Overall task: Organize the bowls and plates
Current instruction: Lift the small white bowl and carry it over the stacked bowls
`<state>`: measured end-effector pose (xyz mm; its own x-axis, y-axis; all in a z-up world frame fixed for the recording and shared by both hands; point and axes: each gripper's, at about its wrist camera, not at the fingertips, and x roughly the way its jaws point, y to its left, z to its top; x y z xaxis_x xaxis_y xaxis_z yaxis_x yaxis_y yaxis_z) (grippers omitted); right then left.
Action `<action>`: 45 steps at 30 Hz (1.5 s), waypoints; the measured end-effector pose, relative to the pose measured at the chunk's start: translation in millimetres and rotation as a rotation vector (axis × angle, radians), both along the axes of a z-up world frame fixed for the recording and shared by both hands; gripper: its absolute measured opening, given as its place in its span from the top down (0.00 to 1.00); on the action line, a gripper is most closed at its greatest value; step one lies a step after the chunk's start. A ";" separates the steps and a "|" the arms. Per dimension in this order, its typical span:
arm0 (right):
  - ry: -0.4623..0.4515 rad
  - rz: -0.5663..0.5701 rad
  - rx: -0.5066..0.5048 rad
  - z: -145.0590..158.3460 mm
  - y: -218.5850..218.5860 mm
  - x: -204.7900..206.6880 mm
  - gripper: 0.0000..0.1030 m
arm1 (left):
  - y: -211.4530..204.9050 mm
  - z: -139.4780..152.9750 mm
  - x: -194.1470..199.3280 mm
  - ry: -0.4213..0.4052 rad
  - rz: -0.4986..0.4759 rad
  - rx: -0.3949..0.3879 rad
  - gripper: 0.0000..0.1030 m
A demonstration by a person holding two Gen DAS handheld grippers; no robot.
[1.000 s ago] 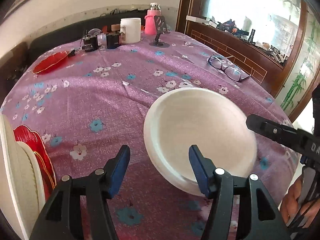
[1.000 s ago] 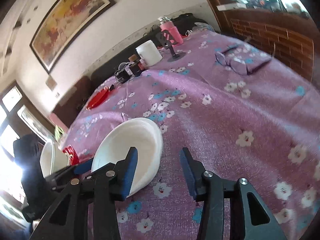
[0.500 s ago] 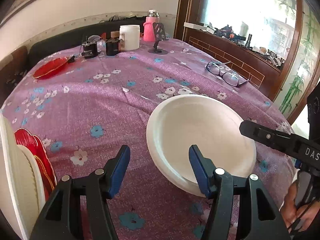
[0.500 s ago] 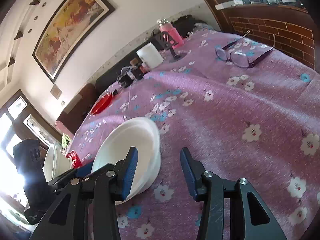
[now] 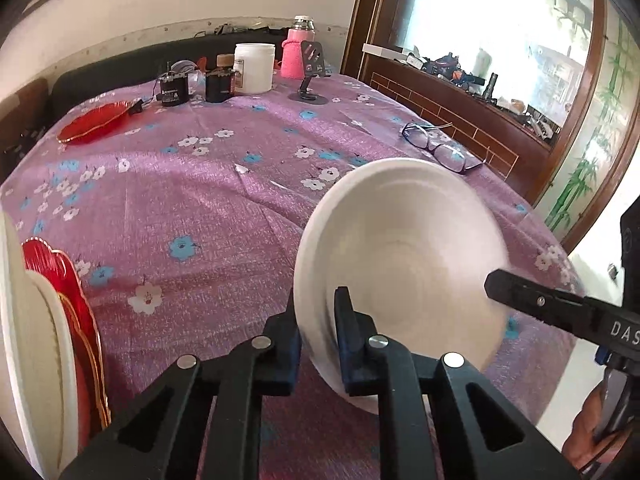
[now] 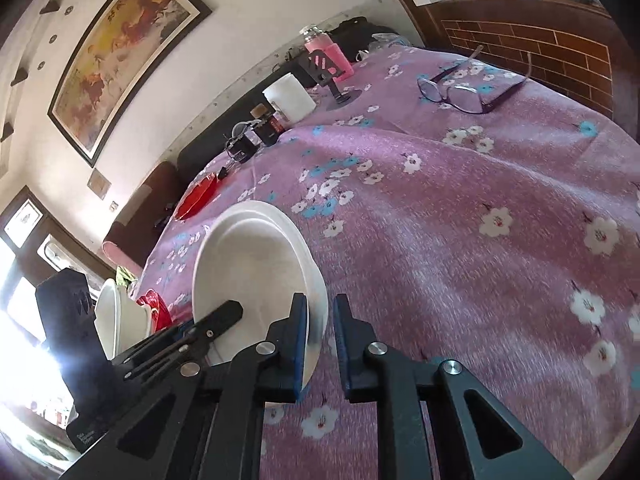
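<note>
The bench (image 5: 224, 184), draped in a purple flowered cloth, carries the white bowls (image 5: 400, 264) toward its near edge; two seem nested, judging by the doubled rim in the right wrist view. The stack is tipped up on edge, its hollow turned toward 3 o'clock in the left wrist view, and both hands share it. The left gripper (image 5: 318, 340) has just been closing, and its fingers now pinch the rim at the stack's 7 o'clock. The right gripper (image 6: 320, 340) has likewise just closed, clamping the opposite rim, at 5 o'clock in its own view. At 9 o'clock from the left fingers, upright red and white plates (image 5: 48, 340) stand on edge, likely the destination. The left hand is the nearer to them.
</note>
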<state>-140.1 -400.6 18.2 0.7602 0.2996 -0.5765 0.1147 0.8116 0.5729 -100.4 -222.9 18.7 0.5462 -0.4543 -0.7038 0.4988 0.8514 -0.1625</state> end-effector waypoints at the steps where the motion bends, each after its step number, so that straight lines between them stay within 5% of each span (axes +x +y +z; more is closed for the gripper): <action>1: 0.000 0.000 0.006 0.0 -0.3 -1.6 0.85 | 0.8 1.5 -1.4 -0.002 0.001 -0.002 0.86; 18: 0.011 0.015 0.056 -5.6 -0.4 -7.6 0.85 | 5.3 4.0 -5.6 0.005 0.013 0.026 0.87; 28: 0.012 0.045 -0.002 -5.3 6.1 5.8 0.85 | -2.9 -4.6 0.5 0.017 0.015 0.049 0.82; 45: -0.040 0.064 0.011 15.1 11.2 4.0 0.85 | 3.3 30.0 -24.2 -0.143 0.023 0.048 0.82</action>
<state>-136.1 -389.4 33.2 0.7617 0.3545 -0.5424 0.0393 0.8102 0.5848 -124.6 -219.6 48.7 0.6523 -0.4081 -0.6387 0.4938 0.8681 -0.0503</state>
